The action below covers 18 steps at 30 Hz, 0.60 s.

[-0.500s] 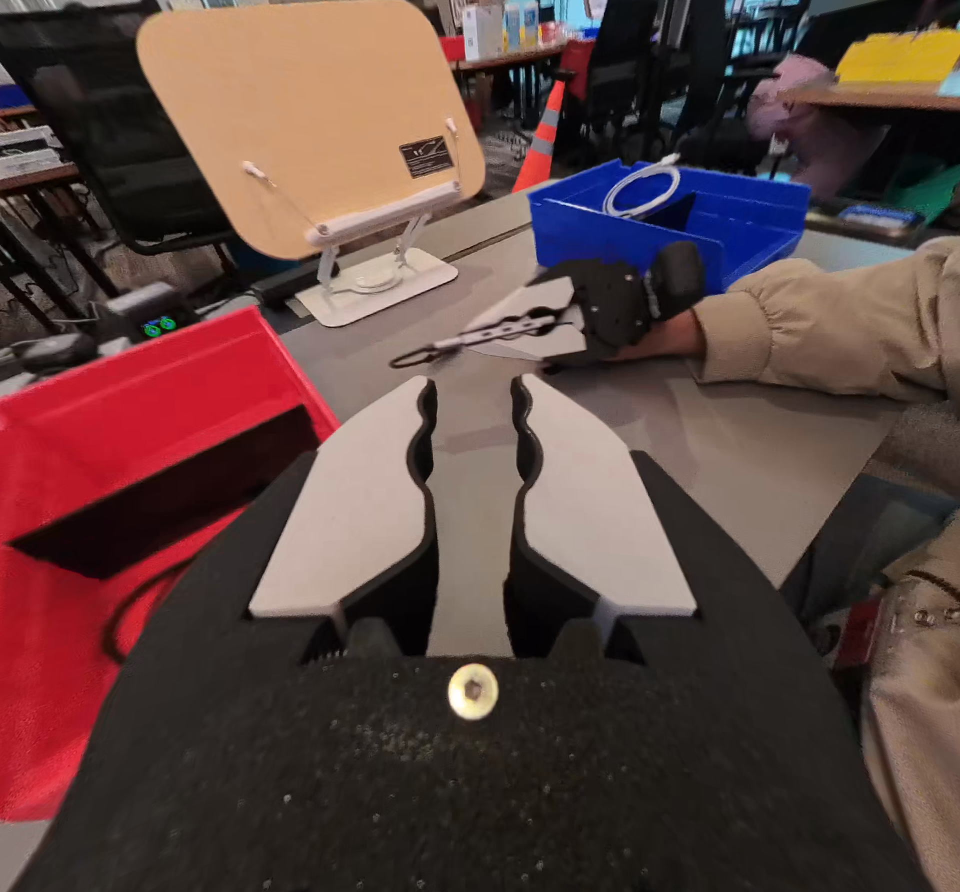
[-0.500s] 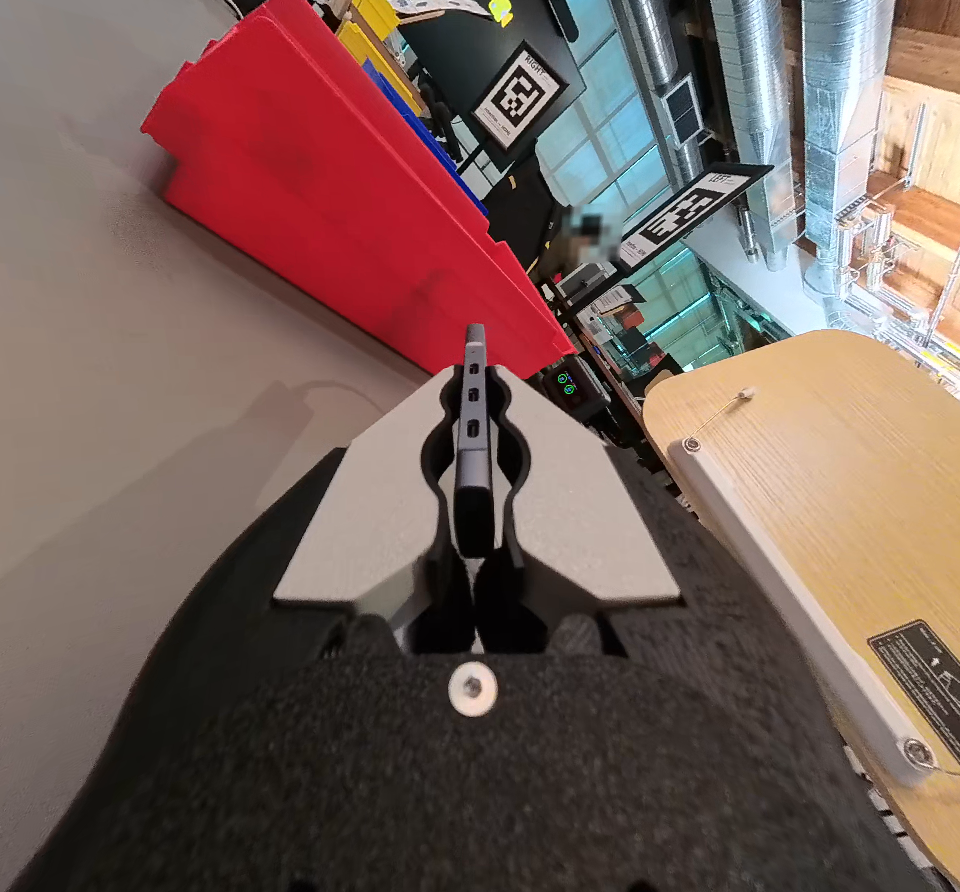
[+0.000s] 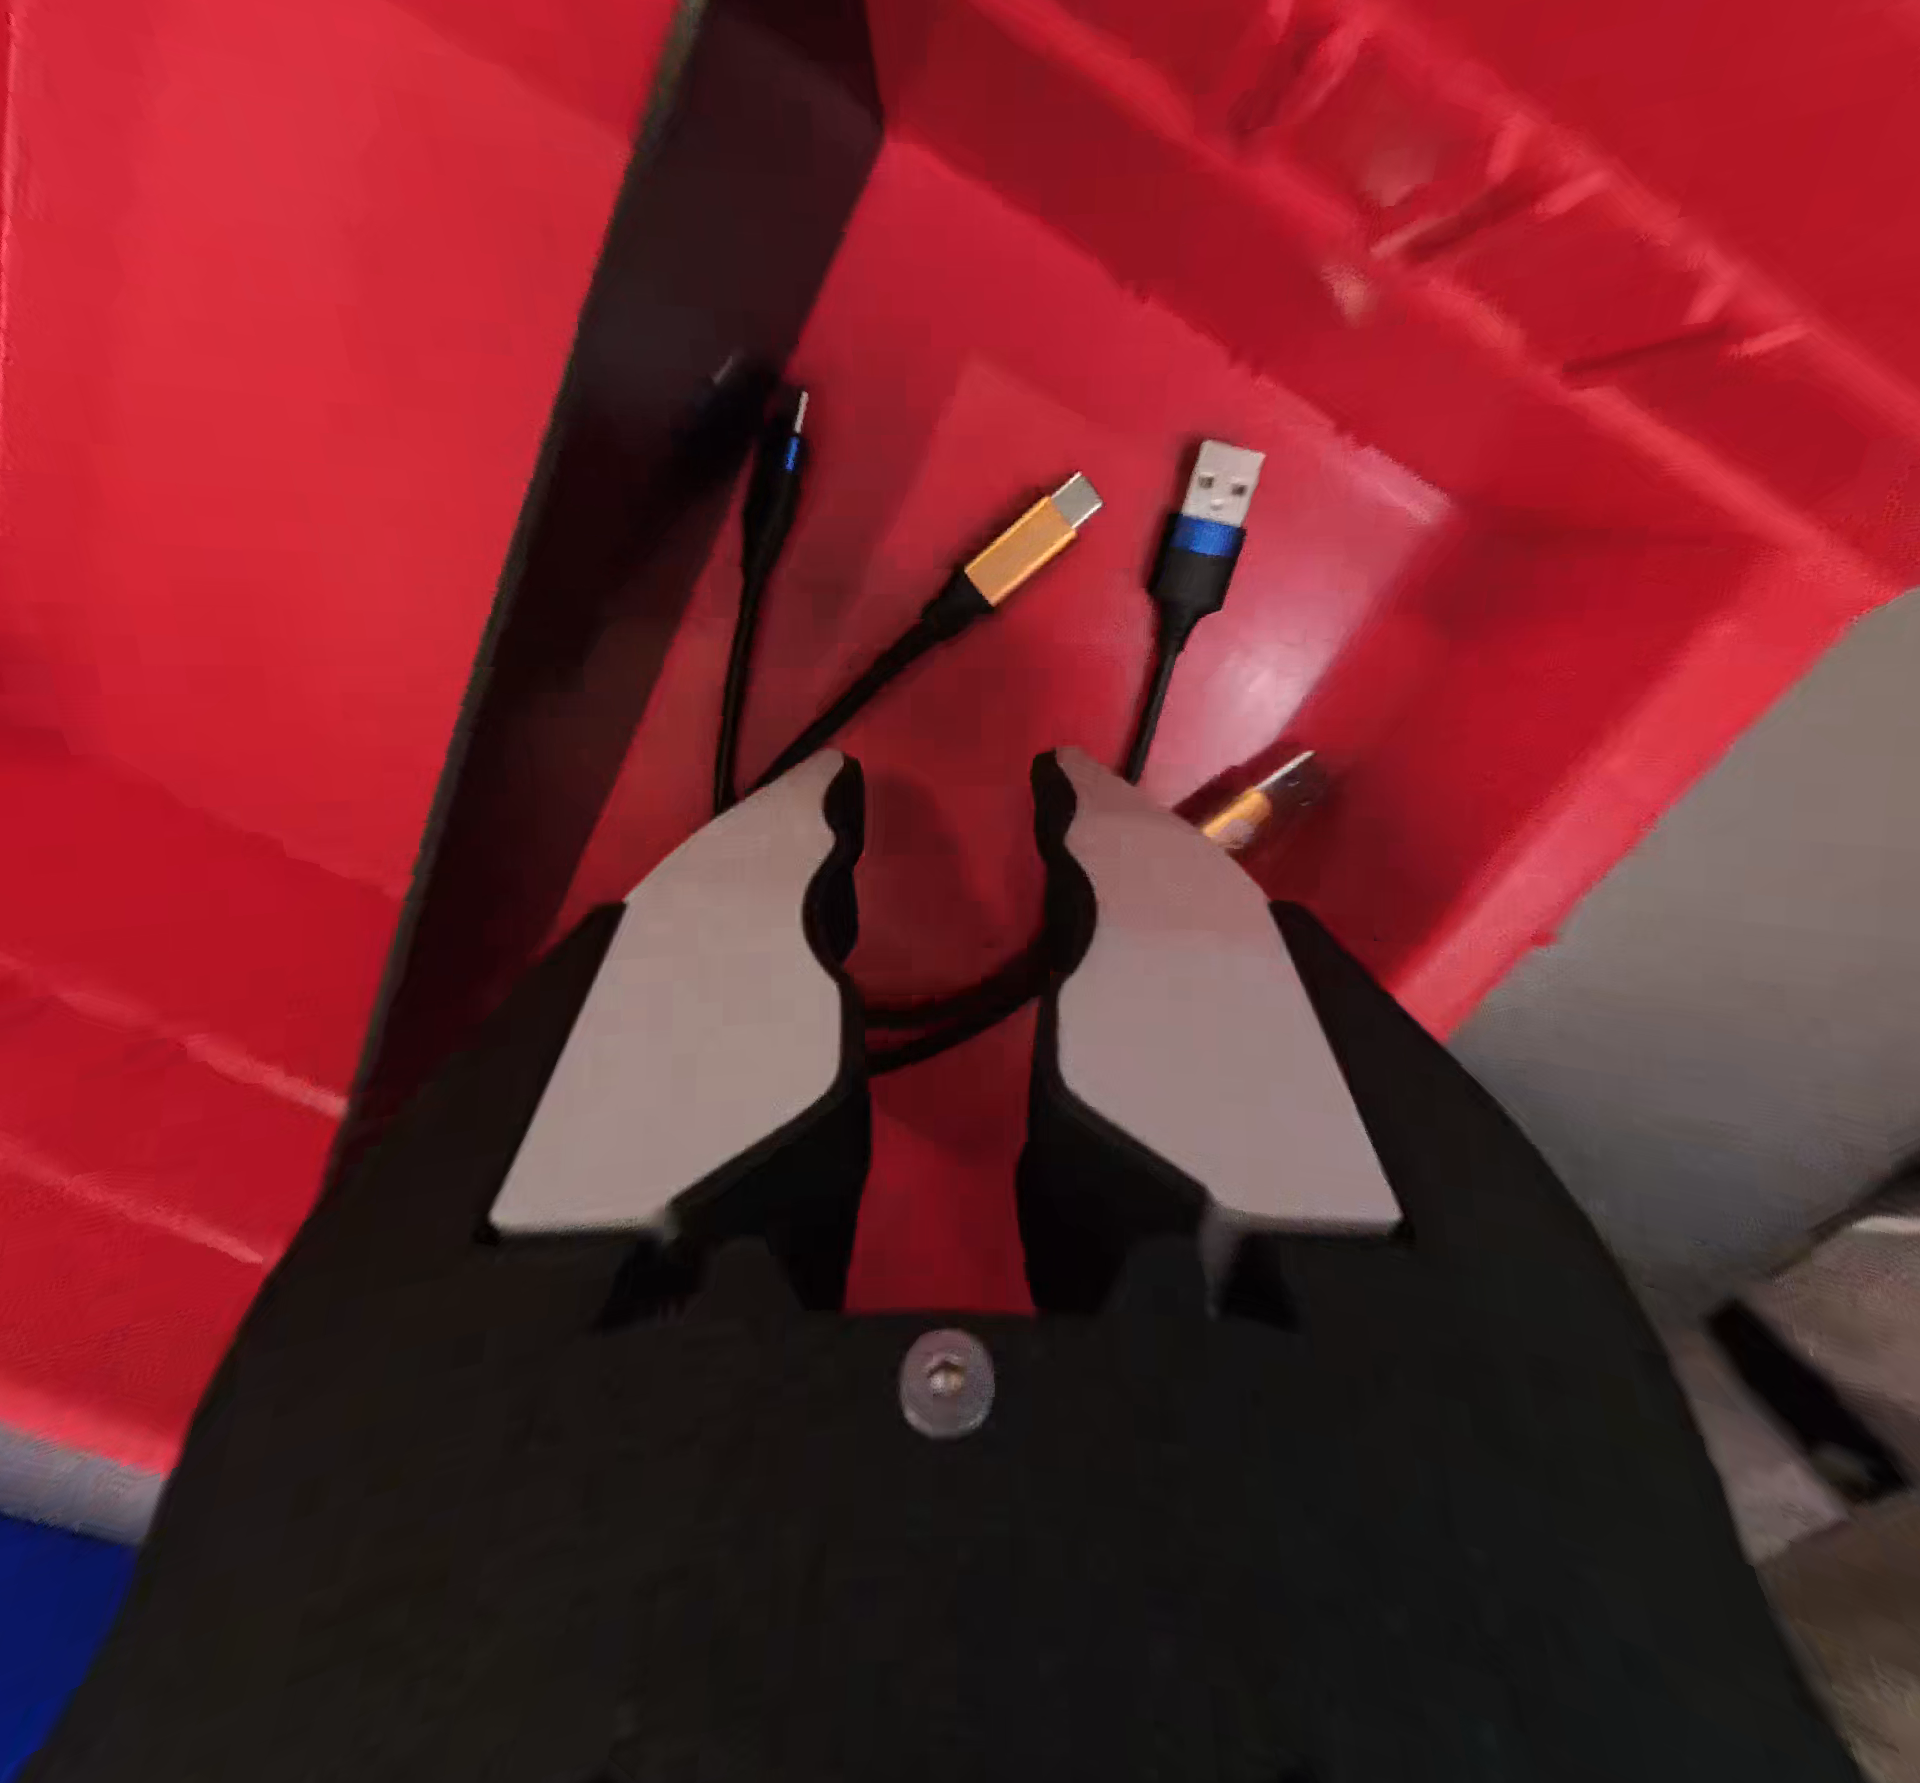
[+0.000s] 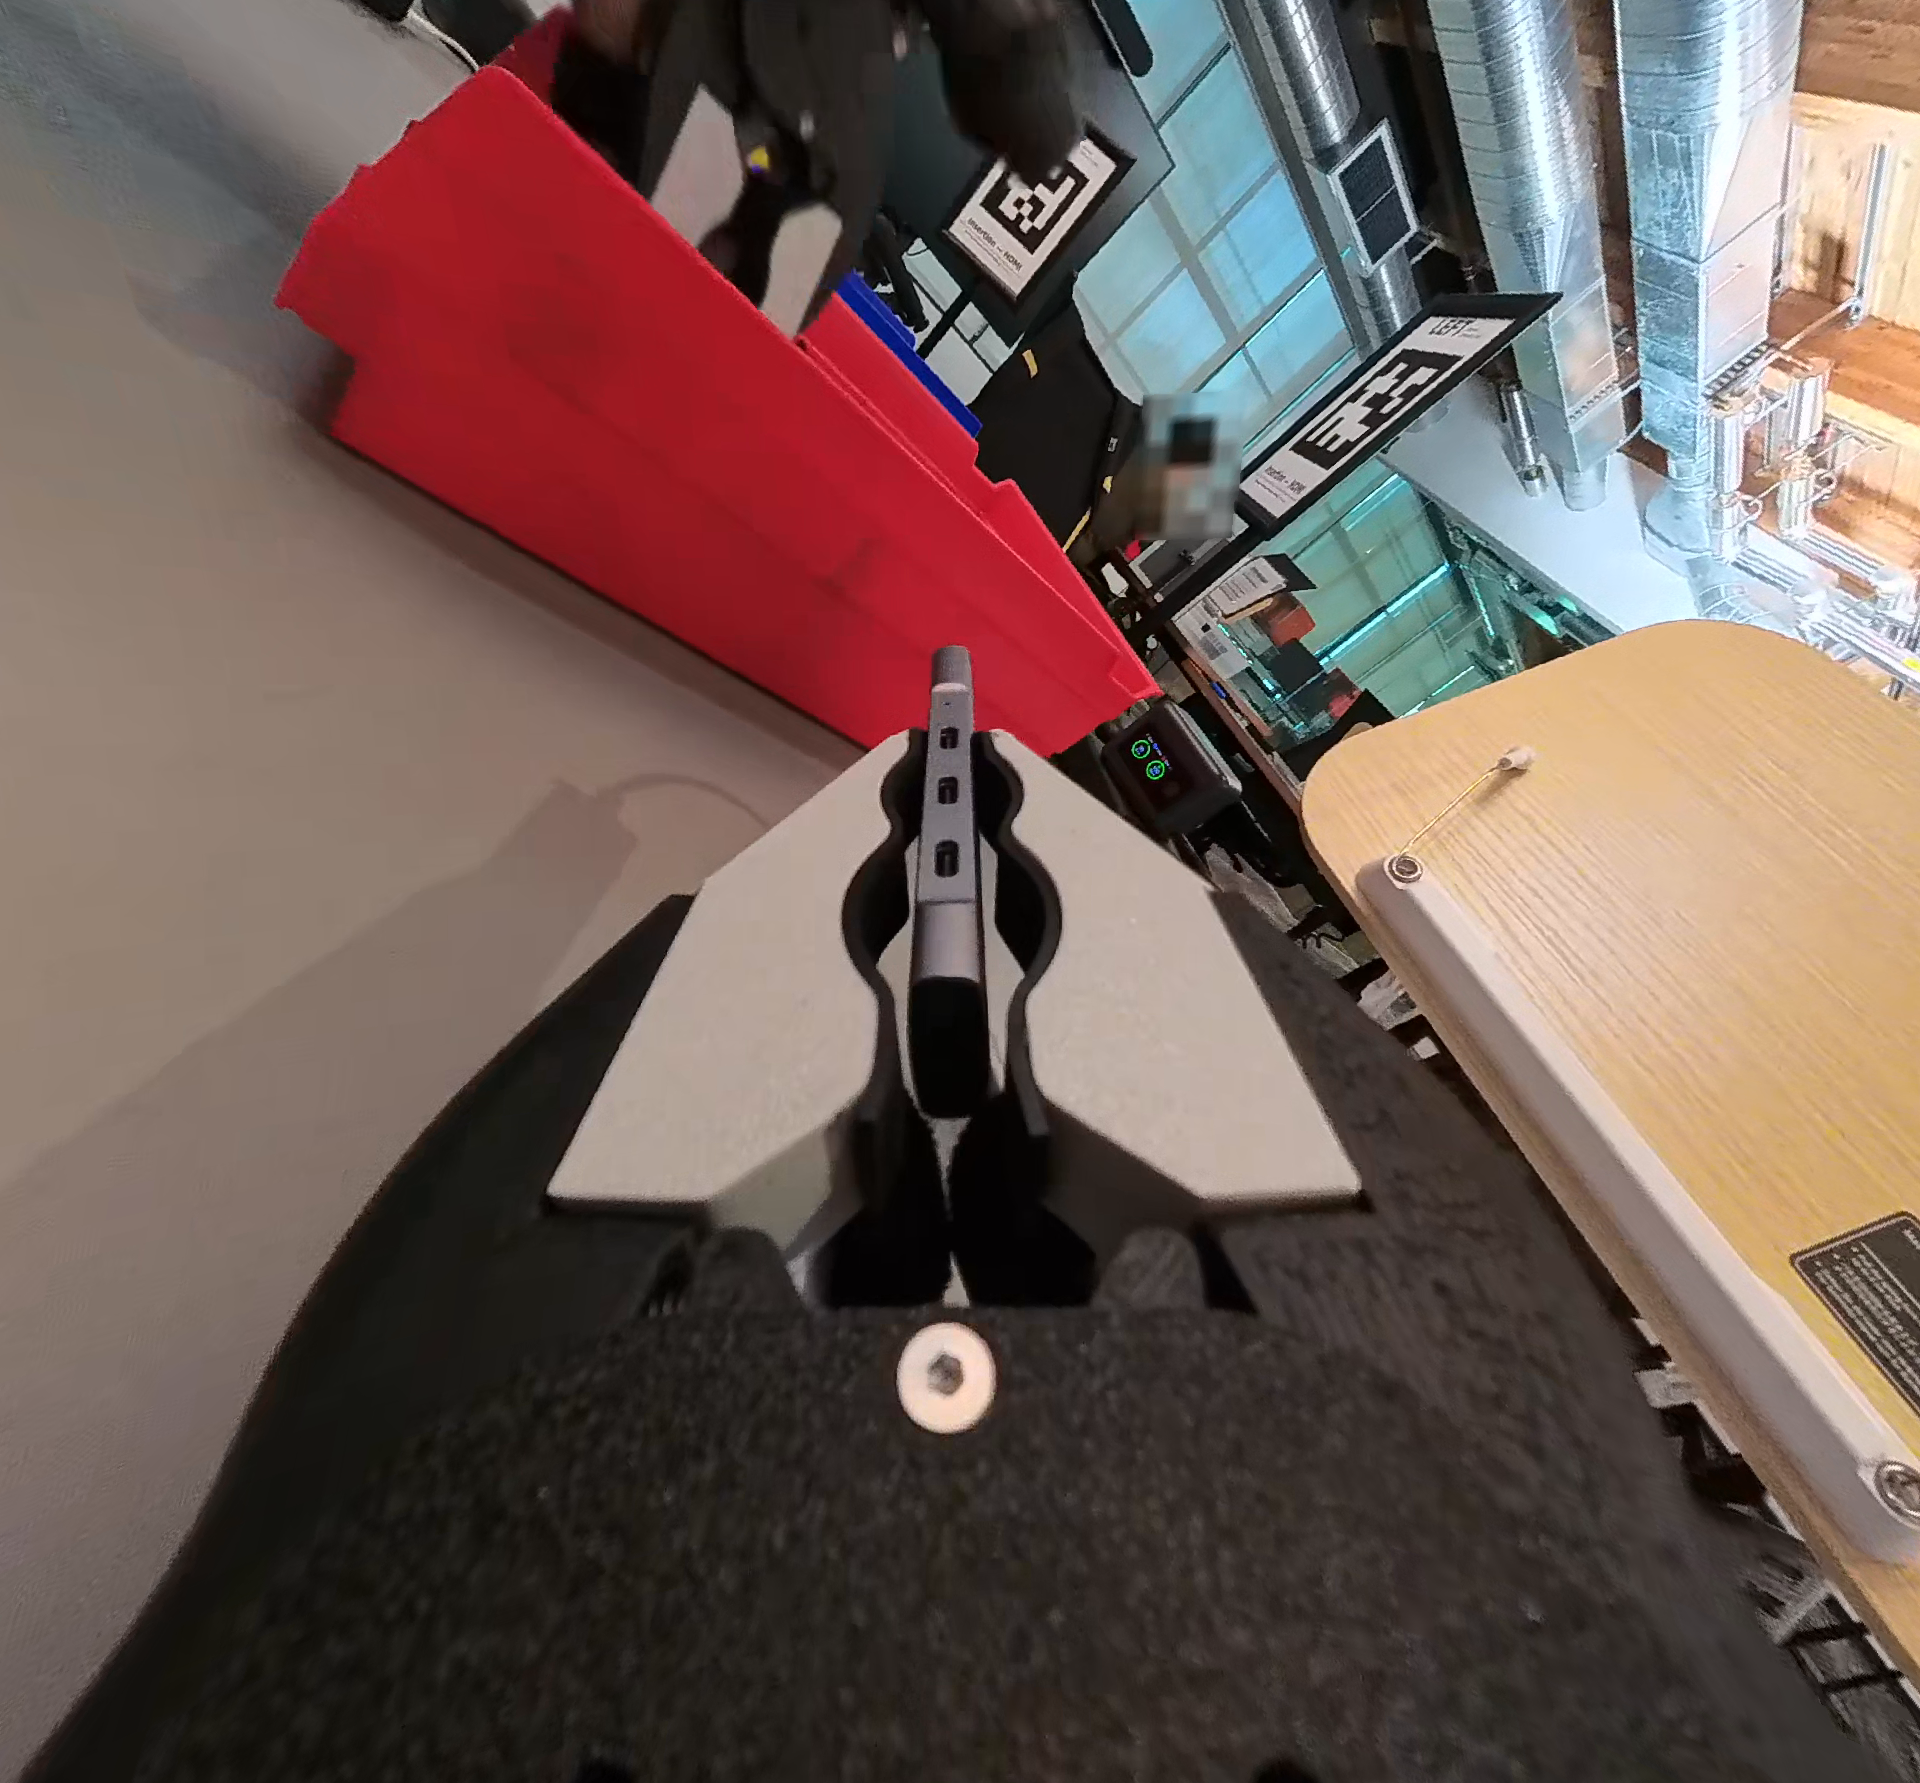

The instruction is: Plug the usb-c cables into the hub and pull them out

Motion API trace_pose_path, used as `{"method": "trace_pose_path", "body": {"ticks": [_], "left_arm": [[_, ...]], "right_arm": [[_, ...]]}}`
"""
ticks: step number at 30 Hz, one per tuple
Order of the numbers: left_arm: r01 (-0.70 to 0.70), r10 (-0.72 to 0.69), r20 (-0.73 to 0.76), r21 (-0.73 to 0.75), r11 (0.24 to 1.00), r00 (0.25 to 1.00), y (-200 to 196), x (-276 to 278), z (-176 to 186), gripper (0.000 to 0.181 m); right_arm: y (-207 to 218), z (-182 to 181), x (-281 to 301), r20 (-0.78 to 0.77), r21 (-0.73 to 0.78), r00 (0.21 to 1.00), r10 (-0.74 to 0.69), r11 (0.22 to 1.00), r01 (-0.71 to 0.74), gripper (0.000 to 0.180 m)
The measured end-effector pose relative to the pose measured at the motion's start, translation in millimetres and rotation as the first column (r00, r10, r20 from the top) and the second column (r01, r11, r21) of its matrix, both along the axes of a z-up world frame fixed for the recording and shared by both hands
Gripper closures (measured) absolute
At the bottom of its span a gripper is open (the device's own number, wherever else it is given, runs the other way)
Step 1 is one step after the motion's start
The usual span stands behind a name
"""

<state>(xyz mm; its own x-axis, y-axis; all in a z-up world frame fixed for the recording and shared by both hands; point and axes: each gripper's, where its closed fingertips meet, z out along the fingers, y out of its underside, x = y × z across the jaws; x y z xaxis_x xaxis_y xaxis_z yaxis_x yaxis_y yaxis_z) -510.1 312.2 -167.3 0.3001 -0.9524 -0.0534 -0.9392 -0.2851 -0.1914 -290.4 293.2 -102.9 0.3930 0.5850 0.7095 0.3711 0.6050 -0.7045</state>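
Left wrist view, left gripper [image 3: 948,783]: fingers are held spread, empty, inside the red bin [image 3: 1351,175].
Cables: the orange usb-c plug [image 3: 1029,538] is seen at 12 o'clock of the fingertips, the blue usb-a plug [image 3: 1210,518] at 1 o'clock.
Right wrist view, right gripper [image 4: 951,746]: fingers are pressed onto the grey hub [image 4: 951,829].
Hub: its tip is pointed at 12 o'clock, above the grey table [image 4: 260,694].

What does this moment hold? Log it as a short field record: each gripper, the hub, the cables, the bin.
left gripper: open, empty, over the red bin
right gripper: shut on the hub
hub: grey, ports facing up, none occupied
orange cable: USB-C plug, loose on the bin floor
blue cable: USB-A plug, beside it
divider: black, left of the cables
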Motion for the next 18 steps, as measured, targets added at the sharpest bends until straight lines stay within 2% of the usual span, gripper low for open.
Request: {"method": "trace_pose_path", "body": {"ticks": [1, 4, 7, 11, 13, 18], "left_arm": [[0.052, -0.052, -0.032, 0.008, 0.999, 0.998, 4, 0, -6, 0.147], [0.206, -0.199, -0.079, 0.085, 0.975, 0.977, 16, 7, -13, 0.143], [0.281, -0.272, -0.113, 0.074, 0.957, 0.956, 17, 7, -23, 0.14], [0.293, -0.288, -0.086, 0.049, 0.955, 0.954, 16, 11, -26, 0.15], [0.306, -0.305, -0.059, 0.0, 0.952, 0.95, 8, 12, -27, 0.169], [0.343, -0.339, -0.076, 0.04, 0.938, 0.938, 3, 12, -28, 0.176]], "right_arm": [[0, 0, 0, 0.0, -0.003, 1.0, 0.002, 1.0, -0.002, 0.17], [-1, -1, 0, -0.004, -0.013, 1.0, 0.008, 1.0, -0.008, 0.17], [0, -1, 0, -0.01, -0.026, 1.0, 0.013, 1.0, -0.013, 0.171], [0, 0, 1, -0.021, -0.042, 1.0, 0.02, 0.999, -0.021, 0.171], [-1, 0, 1, -0.022, -0.039, 1.0, 0.022, 0.999, -0.023, 0.171], [-1, 0, 1, -0.019, -0.03, 1.0, 0.02, 0.999, -0.021, 0.171]]}}
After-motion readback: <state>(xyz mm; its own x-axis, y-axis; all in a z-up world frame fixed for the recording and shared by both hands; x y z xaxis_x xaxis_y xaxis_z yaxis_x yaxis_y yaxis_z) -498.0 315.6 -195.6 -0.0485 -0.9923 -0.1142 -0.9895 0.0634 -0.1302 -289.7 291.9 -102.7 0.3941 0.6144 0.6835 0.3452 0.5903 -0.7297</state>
